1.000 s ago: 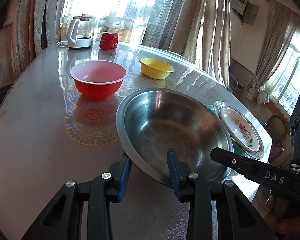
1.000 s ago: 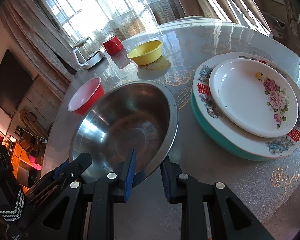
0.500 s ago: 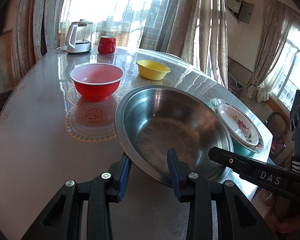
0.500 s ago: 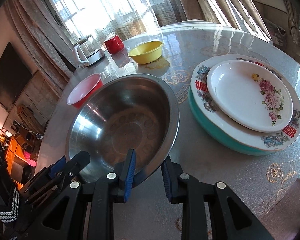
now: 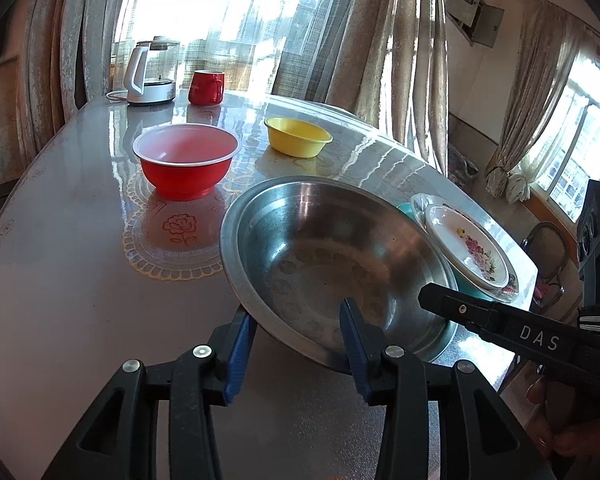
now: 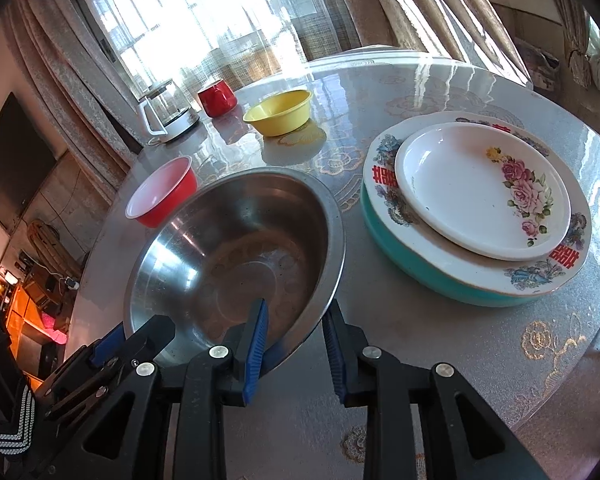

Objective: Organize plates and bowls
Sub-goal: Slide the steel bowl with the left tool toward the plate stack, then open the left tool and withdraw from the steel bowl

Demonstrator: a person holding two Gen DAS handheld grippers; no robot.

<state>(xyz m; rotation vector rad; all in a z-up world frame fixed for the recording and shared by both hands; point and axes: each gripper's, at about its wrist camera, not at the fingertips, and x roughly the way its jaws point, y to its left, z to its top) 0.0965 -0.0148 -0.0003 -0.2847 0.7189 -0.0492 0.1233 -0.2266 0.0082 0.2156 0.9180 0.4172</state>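
Both grippers — the left gripper (image 5: 296, 340) and the right gripper (image 6: 296, 340) — pinch the near rim of the steel bowl (image 6: 236, 256), 1 finger inside and 1 outside, holding it tilted over the table (image 5: 60, 280) beside 2 stacked plates (image 6: 480, 200).

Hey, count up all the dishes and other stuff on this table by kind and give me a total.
Bowls: 3, the steel bowl, red bowl and yellow bowl
Plates: 2, the small floral plate stacked on the large teal-rimmed plate
Mugs: 1, the red mug
Kettles: 1, the glass kettle
Total: 7
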